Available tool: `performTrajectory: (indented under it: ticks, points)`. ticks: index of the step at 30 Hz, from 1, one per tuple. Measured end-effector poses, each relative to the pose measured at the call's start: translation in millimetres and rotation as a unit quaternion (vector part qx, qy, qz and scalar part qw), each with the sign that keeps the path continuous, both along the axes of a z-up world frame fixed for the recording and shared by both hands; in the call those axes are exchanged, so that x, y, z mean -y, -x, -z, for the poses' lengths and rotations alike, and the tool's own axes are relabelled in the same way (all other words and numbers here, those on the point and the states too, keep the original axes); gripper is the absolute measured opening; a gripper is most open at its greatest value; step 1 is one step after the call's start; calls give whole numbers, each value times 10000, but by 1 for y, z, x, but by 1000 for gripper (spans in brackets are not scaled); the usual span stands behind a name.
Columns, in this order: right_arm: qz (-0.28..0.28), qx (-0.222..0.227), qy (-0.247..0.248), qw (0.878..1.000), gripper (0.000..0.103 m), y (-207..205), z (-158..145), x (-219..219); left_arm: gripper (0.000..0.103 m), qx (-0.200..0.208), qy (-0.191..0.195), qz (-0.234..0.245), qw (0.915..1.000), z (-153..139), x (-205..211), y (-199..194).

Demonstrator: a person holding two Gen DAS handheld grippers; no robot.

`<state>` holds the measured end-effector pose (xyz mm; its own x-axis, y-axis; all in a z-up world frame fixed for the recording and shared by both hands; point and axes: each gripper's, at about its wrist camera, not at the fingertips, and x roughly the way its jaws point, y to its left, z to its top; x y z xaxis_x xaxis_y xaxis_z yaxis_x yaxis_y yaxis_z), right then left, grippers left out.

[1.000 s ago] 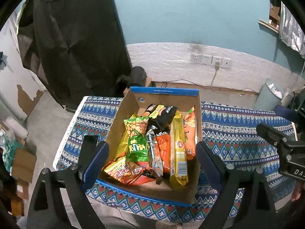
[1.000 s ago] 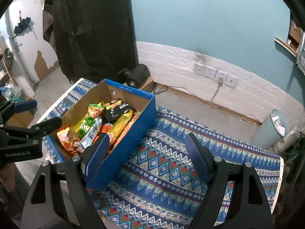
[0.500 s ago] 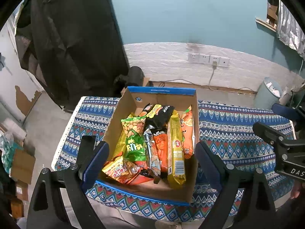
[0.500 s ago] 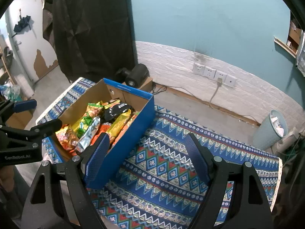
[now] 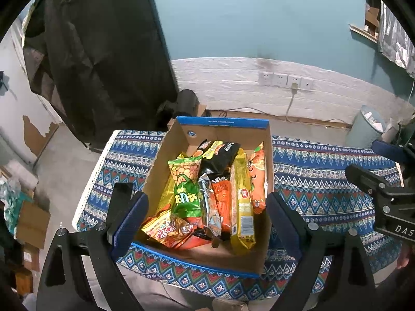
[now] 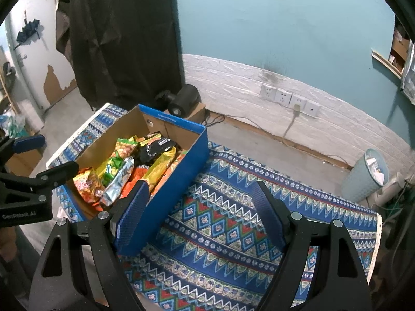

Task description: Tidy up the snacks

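Note:
A blue-edged cardboard box [image 5: 223, 122] stands on the patterned cloth table [image 5: 324, 171] and holds several snack packs: a green peanut bag [image 5: 185, 186], a long yellow pack [image 5: 242, 202], a black bag [image 5: 218, 153], orange packs [image 5: 258, 178]. My left gripper [image 5: 206, 215] is open and empty, held above the box's near end. My right gripper [image 6: 199, 215] is open and empty, over the cloth just right of the box [image 6: 179, 178]. It also shows at the right edge of the left wrist view [image 5: 384, 178].
A pale bin [image 6: 368, 176] stands on the floor beyond the table's right end. A black device [image 6: 184, 101] sits on a small carton behind the box. Wall sockets [image 6: 288, 98] and a dark hanging cloth [image 6: 124, 39] are at the back.
Both grippers have drawn back and up a little, so the box and table sit slightly lower and smaller in view. Both stay open. The snacks have not moved.

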<state>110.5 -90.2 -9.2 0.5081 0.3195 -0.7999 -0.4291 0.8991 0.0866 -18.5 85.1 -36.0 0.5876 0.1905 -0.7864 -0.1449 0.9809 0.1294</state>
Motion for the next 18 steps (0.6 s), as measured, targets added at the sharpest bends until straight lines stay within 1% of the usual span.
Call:
performTrajectory:
  ticks: [12, 18]
  points:
    - [59, -69, 32, 10000, 81, 0, 1, 1, 93, -7, -64, 49, 10000, 0, 4, 1]
    - [64, -83, 27, 9999, 81, -1, 1, 2, 93, -8, -24, 114, 9999, -1, 6, 3]
